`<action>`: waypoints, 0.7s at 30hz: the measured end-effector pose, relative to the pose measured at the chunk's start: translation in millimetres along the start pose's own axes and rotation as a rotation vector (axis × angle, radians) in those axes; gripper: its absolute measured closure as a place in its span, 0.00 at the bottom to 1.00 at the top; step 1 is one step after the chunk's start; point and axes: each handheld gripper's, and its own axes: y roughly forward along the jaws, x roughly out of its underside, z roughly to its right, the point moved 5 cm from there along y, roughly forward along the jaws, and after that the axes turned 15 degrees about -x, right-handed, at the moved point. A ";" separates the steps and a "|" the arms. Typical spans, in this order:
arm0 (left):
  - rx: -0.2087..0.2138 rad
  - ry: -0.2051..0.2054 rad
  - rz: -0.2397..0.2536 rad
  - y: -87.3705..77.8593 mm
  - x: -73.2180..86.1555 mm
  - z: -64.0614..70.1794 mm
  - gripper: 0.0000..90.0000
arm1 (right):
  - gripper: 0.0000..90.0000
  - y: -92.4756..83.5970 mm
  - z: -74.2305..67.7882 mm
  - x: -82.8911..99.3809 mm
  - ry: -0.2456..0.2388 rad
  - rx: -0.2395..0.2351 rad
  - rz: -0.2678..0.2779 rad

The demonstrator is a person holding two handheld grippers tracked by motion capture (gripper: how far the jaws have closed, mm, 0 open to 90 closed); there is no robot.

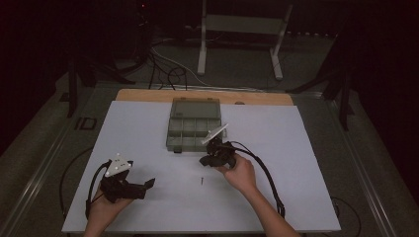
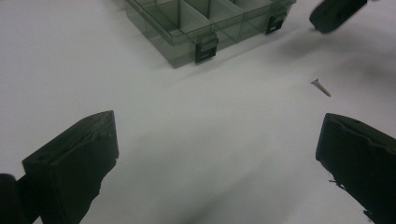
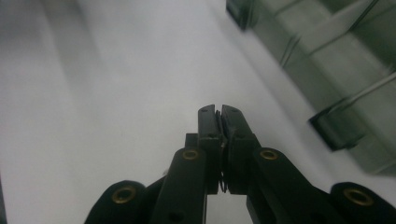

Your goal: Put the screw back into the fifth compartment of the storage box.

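A clear compartment box (image 1: pixel 174 140) stands open at mid-table, its lid laid back. It shows at the top of the left gripper view (image 2: pixel 184 49) and at the right of the right gripper view (image 3: pixel 336 65). One small screw (image 1: pixel 202 180) (image 2: pixel 321 87) lies loose on the white sheet in front of the box. My right gripper (image 1: pixel 205 160) (image 3: pixel 218 112) hovers just in front of the box's near right corner, jaws pressed together on a thin ridged sliver that looks like a small screw. My left gripper (image 1: pixel 142 187) (image 2: pixel 219 130) rests low at the near left, open with nothing between its fingers.
A white sheet (image 1: pixel 296 163) covers the table, with a wooden edge (image 1: pixel 148 95) at the back. Cables trail from both grippers toward the near edge. A white stand (image 1: pixel 237 29) and floor cables lie beyond the table. The other gripper's black tip (image 2: pixel 336 14) shows far off.
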 end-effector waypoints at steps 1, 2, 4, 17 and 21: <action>0.000 0.001 0.001 -0.2 -0.2 -0.1 0.00 | 0.97 -1.9 0.1 -3.1 0.002 -0.003 0.002; 0.000 0.001 0.001 -0.2 -0.2 -0.1 0.00 | 0.97 -1.9 0.1 -3.1 0.002 -0.003 0.002; 0.000 -0.001 0.001 -0.3 -0.4 -0.1 0.00 | 0.97 -4.6 1.6 -10.2 -0.009 -0.003 0.004; 0.001 -0.006 -0.002 0.1 0.5 -1.0 0.00 | 0.97 -5.4 10.1 -55.1 -0.047 -0.015 0.000; 0.004 -0.007 0.000 0.0 0.2 -1.4 0.00 | 0.97 -2.5 13.6 -64.9 -0.039 -0.021 0.007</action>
